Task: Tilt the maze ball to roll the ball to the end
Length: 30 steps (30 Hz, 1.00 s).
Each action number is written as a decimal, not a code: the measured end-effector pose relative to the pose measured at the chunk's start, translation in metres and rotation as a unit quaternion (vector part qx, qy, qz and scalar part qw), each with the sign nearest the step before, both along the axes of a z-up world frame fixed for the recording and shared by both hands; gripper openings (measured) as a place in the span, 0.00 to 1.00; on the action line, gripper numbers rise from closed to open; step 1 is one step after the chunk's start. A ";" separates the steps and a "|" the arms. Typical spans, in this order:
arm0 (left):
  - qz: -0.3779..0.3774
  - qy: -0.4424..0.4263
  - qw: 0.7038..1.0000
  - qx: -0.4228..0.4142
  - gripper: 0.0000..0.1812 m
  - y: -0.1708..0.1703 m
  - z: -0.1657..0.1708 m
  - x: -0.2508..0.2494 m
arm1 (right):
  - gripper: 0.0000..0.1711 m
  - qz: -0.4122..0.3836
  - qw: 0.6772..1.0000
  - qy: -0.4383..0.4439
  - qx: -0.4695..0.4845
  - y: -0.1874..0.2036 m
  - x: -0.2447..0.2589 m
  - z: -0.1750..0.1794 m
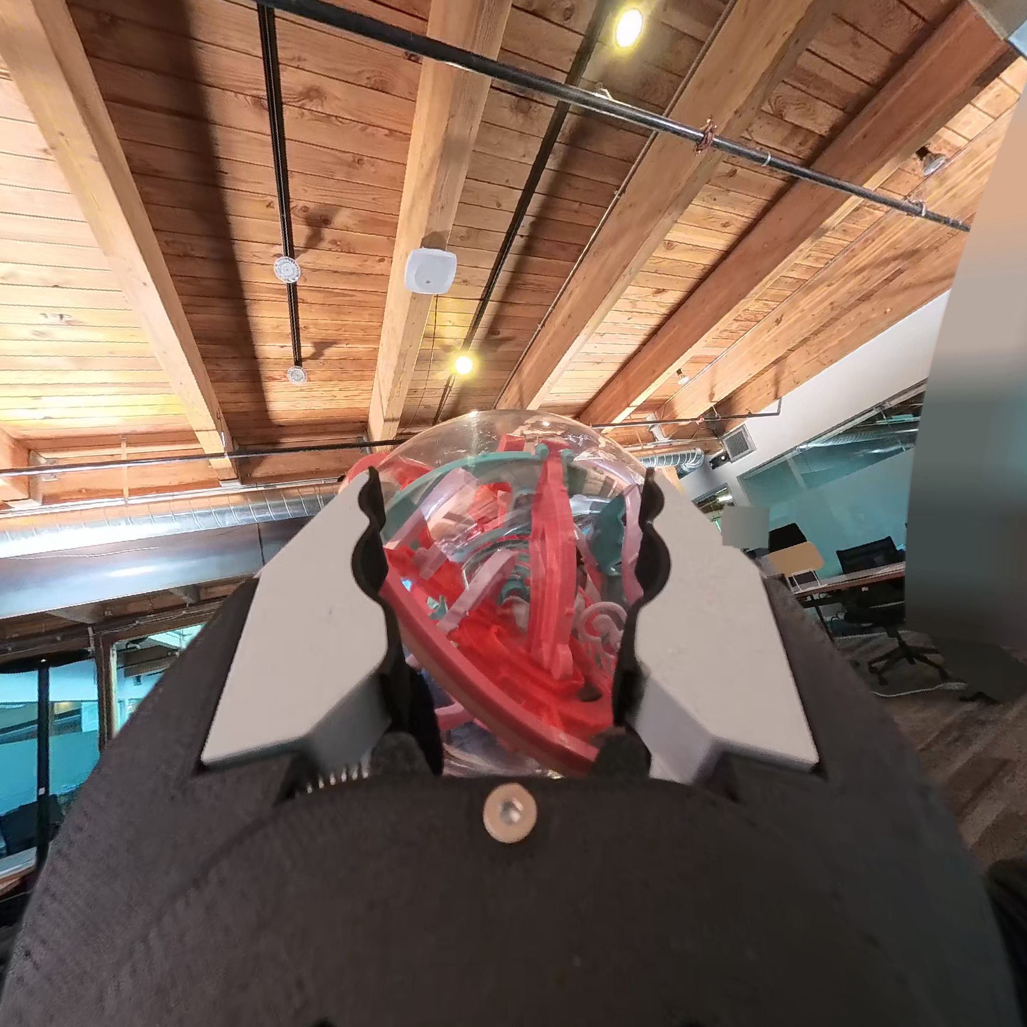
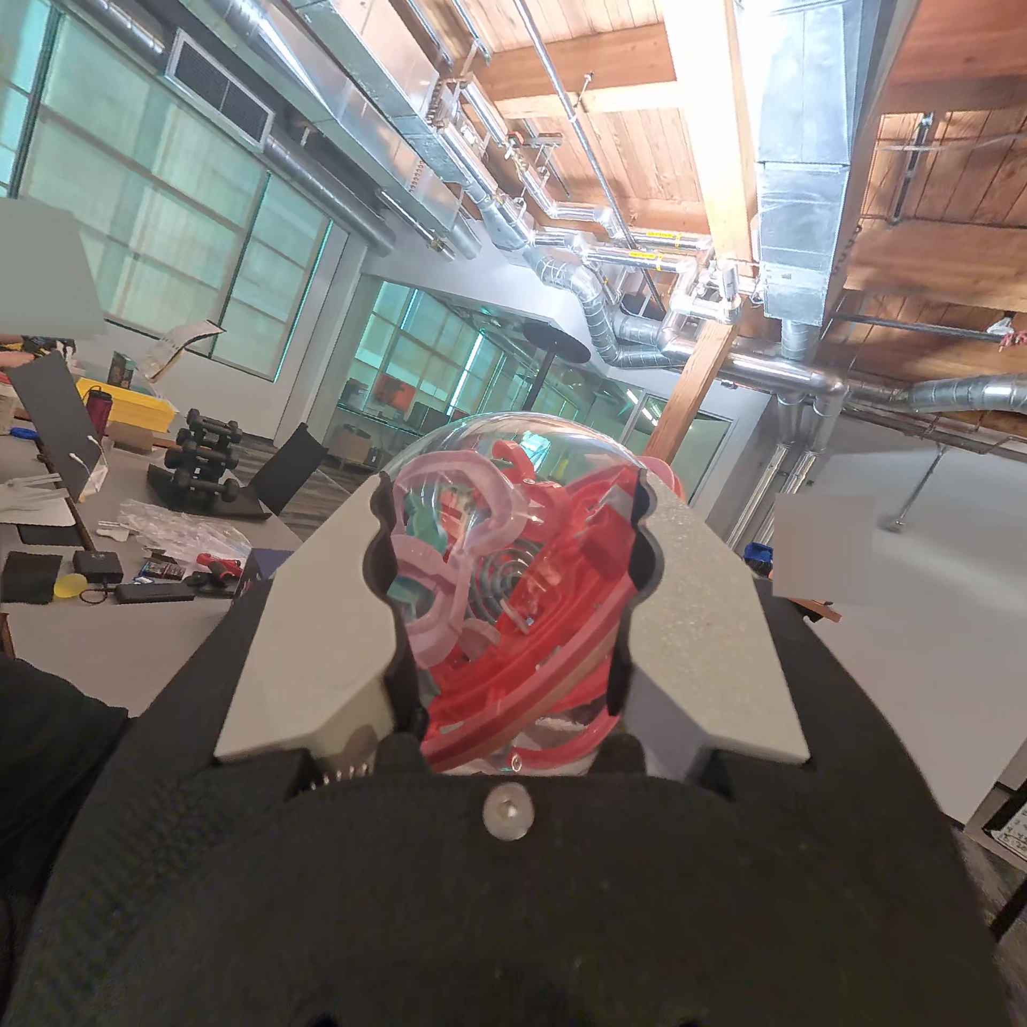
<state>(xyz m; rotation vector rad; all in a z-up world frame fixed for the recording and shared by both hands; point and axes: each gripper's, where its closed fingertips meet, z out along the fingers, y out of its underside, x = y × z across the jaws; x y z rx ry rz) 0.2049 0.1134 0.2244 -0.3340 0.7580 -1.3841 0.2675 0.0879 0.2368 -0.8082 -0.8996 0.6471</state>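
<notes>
The maze ball [image 1: 500, 583] is a clear plastic sphere with red, pink and teal tracks inside. My left gripper [image 1: 511, 483] is shut on it, grey fingers [image 1: 322, 611] pressing both sides, and the sphere is lifted and aimed up at the ceiling. My right gripper [image 2: 511, 480] is shut on the same maze ball [image 2: 500, 600], its fingers [image 2: 317, 622] on either side. In both views the sphere fills the gap between the jaws. I cannot make out the small rolling ball among the tracks. Neither view shows the other gripper.
A wooden beam ceiling [image 1: 433, 166] with a black pipe [image 1: 611, 100] is overhead. A grey table [image 2: 111, 639] at lower left holds a dumbbell rack [image 2: 200, 461], a yellow bin [image 2: 128, 405] and clutter. Office chairs [image 1: 889, 622] stand at right.
</notes>
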 end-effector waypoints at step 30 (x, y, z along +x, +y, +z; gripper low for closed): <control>-0.022 -0.043 0.996 0.076 0.45 -0.068 0.022 -0.027 | 0.47 0.005 0.993 -0.057 0.099 -0.080 -0.026 0.024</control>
